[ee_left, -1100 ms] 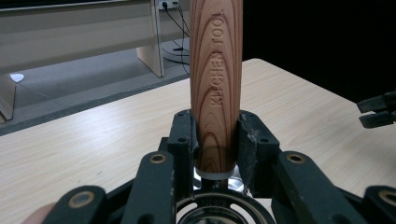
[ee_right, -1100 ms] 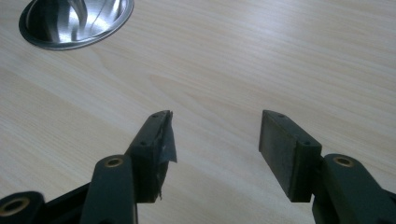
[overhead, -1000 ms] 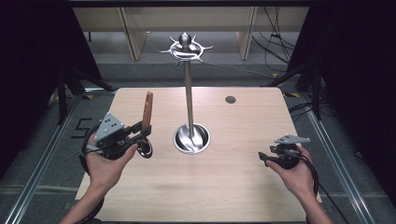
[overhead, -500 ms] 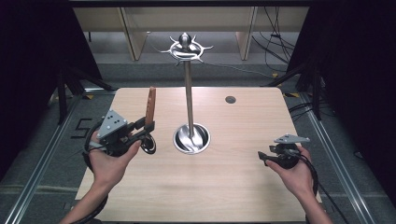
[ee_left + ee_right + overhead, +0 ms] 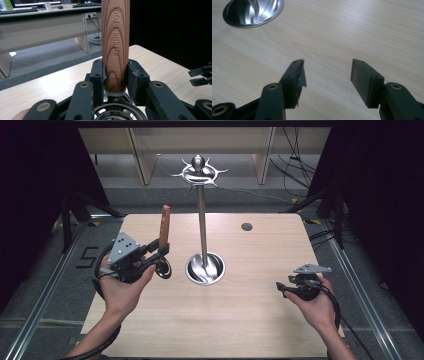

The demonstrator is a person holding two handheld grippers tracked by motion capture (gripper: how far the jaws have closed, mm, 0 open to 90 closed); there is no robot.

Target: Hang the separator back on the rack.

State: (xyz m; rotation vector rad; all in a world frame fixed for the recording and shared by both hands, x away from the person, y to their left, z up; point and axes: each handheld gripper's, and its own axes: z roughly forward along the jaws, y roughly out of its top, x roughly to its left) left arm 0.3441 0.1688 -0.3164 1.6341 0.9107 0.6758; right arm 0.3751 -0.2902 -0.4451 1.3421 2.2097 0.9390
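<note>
My left gripper (image 5: 161, 251) is shut on a kitchen tool with a wooden handle (image 5: 164, 226), held upright over the table's left part. In the left gripper view the handle (image 5: 115, 37) reads "KITCHEN TOOL" and stands clamped between the jaws of the left gripper (image 5: 115, 75), with the tool's metal ring (image 5: 117, 112) below. A steel stand (image 5: 202, 225) with a round base (image 5: 205, 269) and hooked top (image 5: 199, 170) rises mid-table, right of the tool. My right gripper (image 5: 281, 287) rests low at the right, open; the right gripper (image 5: 327, 72) has bare wood between its jaws.
The wooden table (image 5: 250, 320) has a small dark round hole (image 5: 246, 226) at its far right. The stand's base (image 5: 253, 11) lies ahead-left of the right gripper. Metal rails and dark floor flank the table. The right gripper's tips (image 5: 200, 76) show beyond the tool.
My left gripper has carried the upright tool slightly right and up, closer to the stand. The right gripper has stayed put.
</note>
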